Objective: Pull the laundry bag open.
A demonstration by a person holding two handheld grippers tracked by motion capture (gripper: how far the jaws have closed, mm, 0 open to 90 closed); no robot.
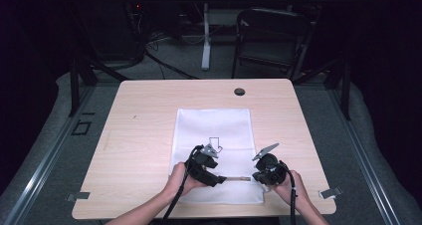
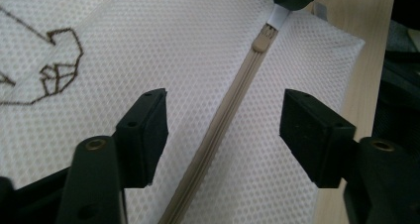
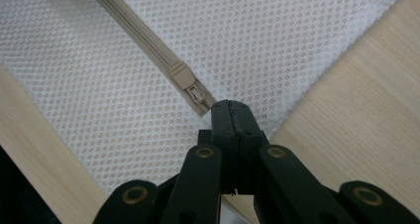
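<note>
Your left gripper [image 2: 223, 130] has its jaws apart over the zipper [image 2: 223, 115] of the mesh bag [image 1: 214, 130]. Right gripper [image 3: 230, 112], pinched together on the pull tab (white in the left gripper view), sits at the near-right corner; both hands low, facing inward.

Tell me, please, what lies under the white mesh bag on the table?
The mesh bag lies flat on the wooden table, which shows all around it. The tabletop directly beneath is covered by the mesh. Whether anything is inside the bag cannot be seen.
</note>
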